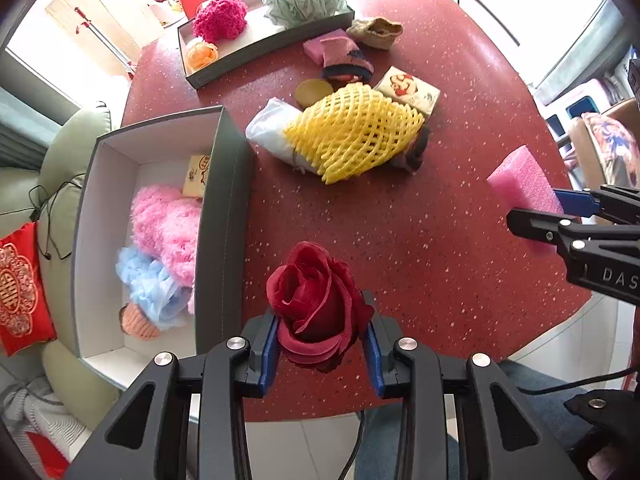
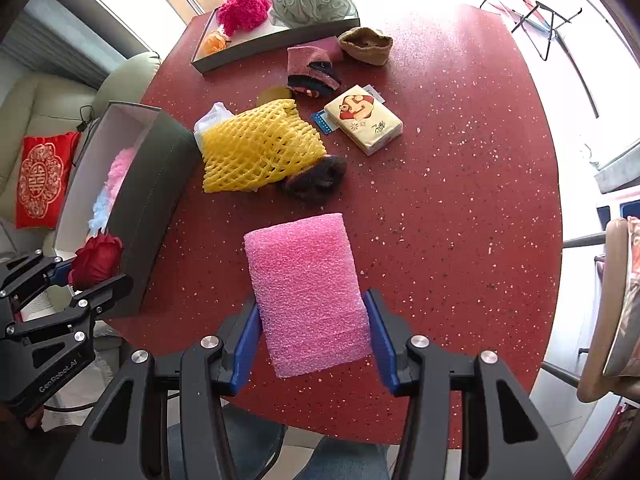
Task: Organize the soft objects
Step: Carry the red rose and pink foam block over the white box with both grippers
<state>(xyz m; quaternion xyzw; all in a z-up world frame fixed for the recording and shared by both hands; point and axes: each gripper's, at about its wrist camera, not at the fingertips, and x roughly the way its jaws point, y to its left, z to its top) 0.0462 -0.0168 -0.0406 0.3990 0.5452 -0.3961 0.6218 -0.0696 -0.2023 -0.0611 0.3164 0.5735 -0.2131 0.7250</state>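
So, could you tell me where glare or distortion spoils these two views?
Left wrist view: windows blown out white at top, fisheye bends the grey box edges, red rose sharp. Right wrist view: glare washes the table far edge; pink foam block stays crisp.

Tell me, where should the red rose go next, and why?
Probably sideways over the deep grey box and then let go. The left gripper is shut on the red rose just beside that box, and soft things like the pink fluffy ball already lie inside. The right gripper holds the pink foam block, so it is busy.
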